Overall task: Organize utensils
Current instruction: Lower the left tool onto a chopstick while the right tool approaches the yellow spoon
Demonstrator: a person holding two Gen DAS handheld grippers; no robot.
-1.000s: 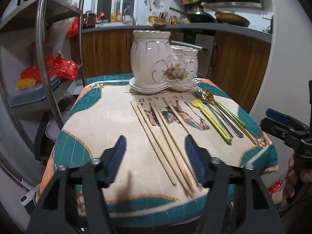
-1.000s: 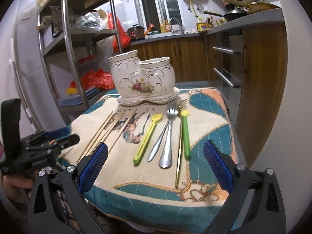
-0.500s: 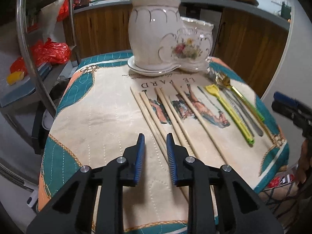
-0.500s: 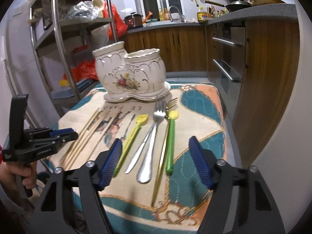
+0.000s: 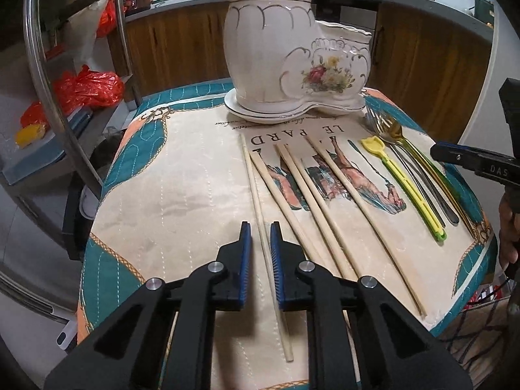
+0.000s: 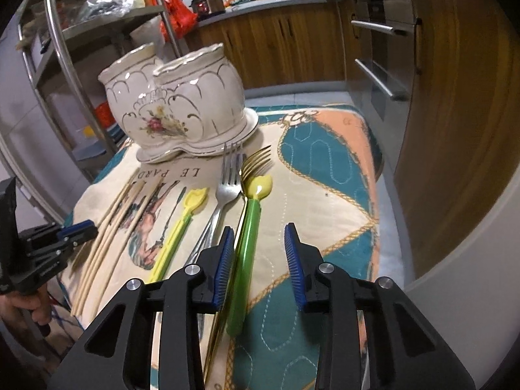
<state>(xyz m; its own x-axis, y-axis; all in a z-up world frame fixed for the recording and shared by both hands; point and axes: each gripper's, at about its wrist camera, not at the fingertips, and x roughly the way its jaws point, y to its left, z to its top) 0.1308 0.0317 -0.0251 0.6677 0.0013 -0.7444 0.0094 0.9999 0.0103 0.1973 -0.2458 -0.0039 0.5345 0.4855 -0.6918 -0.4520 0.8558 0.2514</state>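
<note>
The left gripper (image 5: 259, 253) is hovering low over the near part of a quilted cloth printed in cream, teal and orange (image 5: 169, 195), its blue-padded fingers (image 5: 244, 256) standing narrowly apart on either side of the leftmost pale wooden chopstick (image 5: 260, 201); a thin gap is showing on each side of the stick, so the jaws are flanking it rather than pinching it. Four more pale wooden chopsticks (image 5: 312, 201) are lying just to the right of that one, fanned toward the far end of the cloth. Beyond them a white ceramic double-pot utensil holder with gold trim and a painted flower spray (image 5: 286, 58) is standing upright on its matching saucer at the far edge of the cloth. The right gripper (image 6: 258, 260) is sitting with its jaws spread wide, gripping nothing, and the green-handled spoon with a yellow bowl (image 6: 248, 247) is lying between them, close against the left pad. Just left of that spoon a thin gold-coloured fork (image 6: 253, 162) and a silver metal fork (image 6: 227, 182) are lying side by side with their tines pointing at the holder, and further left a yellow-handled plastic spoon (image 6: 182, 224) is resting on the printed picture. A steel rack holding red plastic bags (image 5: 87, 87) is standing to the left of the table, and wooden kitchen cabinets (image 6: 292, 39) are running along behind it.
</note>
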